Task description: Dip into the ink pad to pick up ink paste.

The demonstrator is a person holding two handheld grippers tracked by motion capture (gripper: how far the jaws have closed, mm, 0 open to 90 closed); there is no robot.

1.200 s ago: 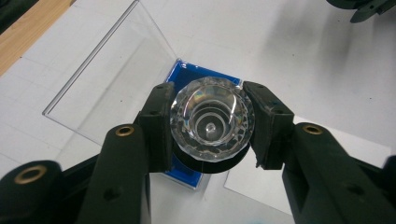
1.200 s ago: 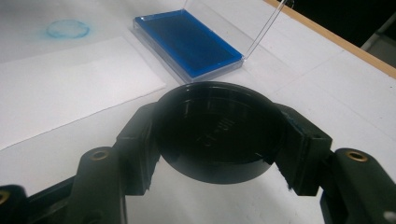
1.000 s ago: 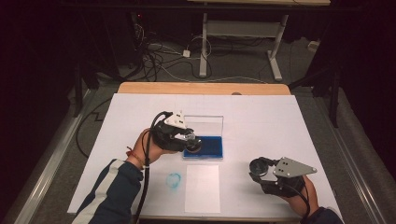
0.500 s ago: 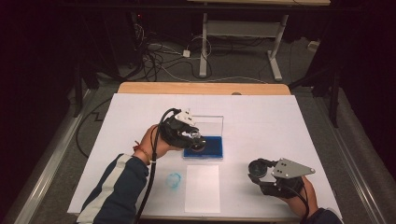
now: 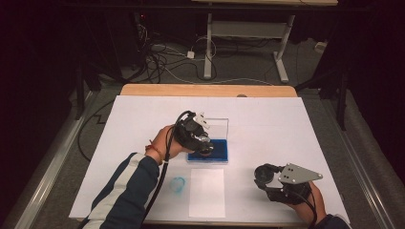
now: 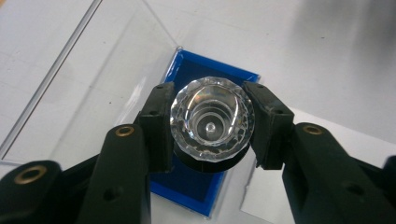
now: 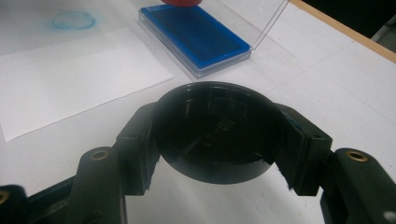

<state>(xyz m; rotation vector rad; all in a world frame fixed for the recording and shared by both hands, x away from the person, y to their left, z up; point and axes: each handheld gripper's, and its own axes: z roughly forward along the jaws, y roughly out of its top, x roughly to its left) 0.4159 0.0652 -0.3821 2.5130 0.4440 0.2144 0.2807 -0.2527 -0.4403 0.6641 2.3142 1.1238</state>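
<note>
Stamp [image 6: 212, 125]: clamped in the left gripper [image 5: 203, 143], jaws tight on its clear faceted knob, held right over the blue ink pad [image 5: 215, 150].
Pad: sat mid-counter with its clear lid [image 5: 217, 128] flipped open behind it.
Cap [image 7: 218, 130]: black, round, pinched between the jaws of the right gripper [image 5: 267, 179], parked low near the counter's [image 5: 286, 124] front right.
Progress: looked about halfway, honestly. Cap off, pad open, stamp at the inking step. Faint blue ring [image 5: 177, 184] already printed on the counter left of the paper [image 5: 207, 192]; paper itself blank.
Left to do: probably press onto the paper, then recap.
Left hand [image 5: 165, 143]: reached forward, wrist tipped so the stamp pointed down.
</note>
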